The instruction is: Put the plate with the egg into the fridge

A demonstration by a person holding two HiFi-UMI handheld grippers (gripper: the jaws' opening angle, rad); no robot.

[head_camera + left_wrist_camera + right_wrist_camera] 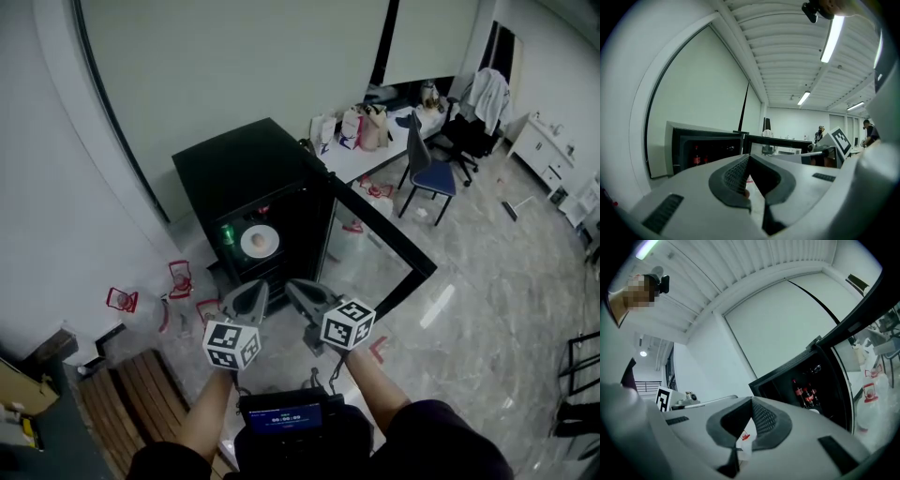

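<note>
The black fridge stands with its glass door swung wide to the right. On a shelf inside lies the white plate with the egg on it, a green can just left of it. Both grippers hang side by side in front of the fridge, apart from the plate. My left gripper is shut and holds nothing, its tips meeting. My right gripper is likewise shut and empty. Red-labelled bottles show on an upper shelf.
Clear jugs with red handles stand on the floor left of the fridge, and more lie beyond the door. A slatted wooden bench is at lower left. A desk with bags and a blue chair stand behind.
</note>
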